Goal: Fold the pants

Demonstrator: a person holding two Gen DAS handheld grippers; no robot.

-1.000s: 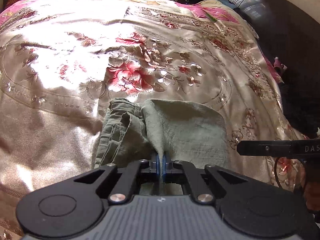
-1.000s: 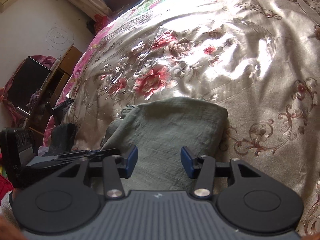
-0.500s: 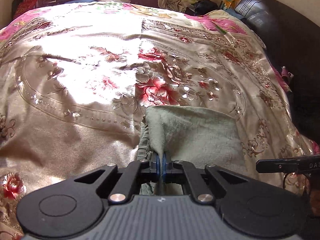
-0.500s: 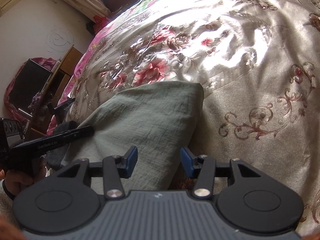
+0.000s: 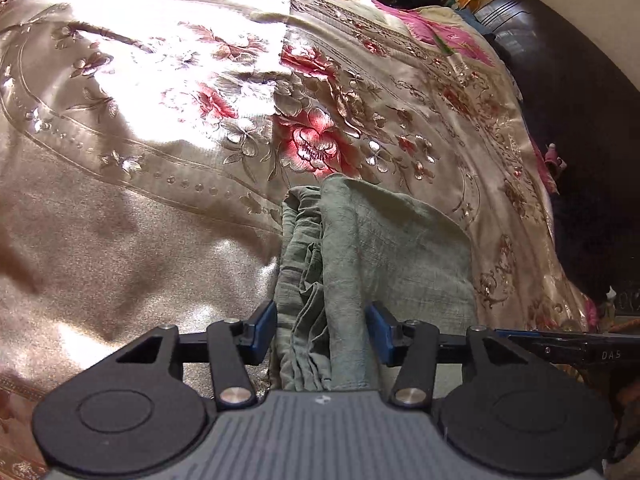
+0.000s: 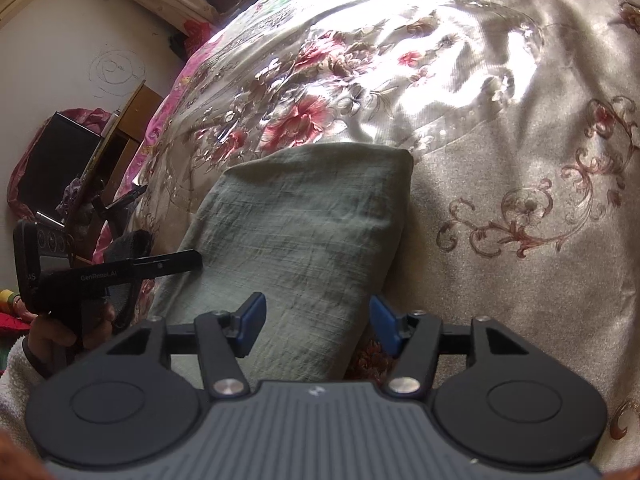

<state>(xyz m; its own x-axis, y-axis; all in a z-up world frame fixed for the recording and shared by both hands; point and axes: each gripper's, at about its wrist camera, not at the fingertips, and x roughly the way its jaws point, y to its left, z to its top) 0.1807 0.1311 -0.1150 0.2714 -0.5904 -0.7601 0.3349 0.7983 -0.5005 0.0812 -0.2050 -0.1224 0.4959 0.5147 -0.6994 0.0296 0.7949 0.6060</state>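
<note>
The grey-green pants (image 5: 372, 256) lie folded into a compact bundle on the floral satin bedspread (image 5: 160, 160). In the left wrist view the layered edges show at the bundle's left side. My left gripper (image 5: 322, 330) is open, its blue pads either side of the near edge of the pants, holding nothing. In the right wrist view the pants (image 6: 304, 232) show a smooth top face. My right gripper (image 6: 318, 326) is open over their near right corner. The left gripper's finger (image 6: 160, 266) reaches in from the left there.
The bedspread (image 6: 500, 140) stretches far ahead and to both sides. A dark headboard (image 5: 580, 120) borders the bed on the right of the left wrist view. Dark furniture and a wooden shelf (image 6: 80, 160) stand beside the bed at left in the right wrist view.
My left gripper, shut on the pants' edge before, has opened and let go. The folded layer now lies flat on the bundle. The right gripper stayed open.
</note>
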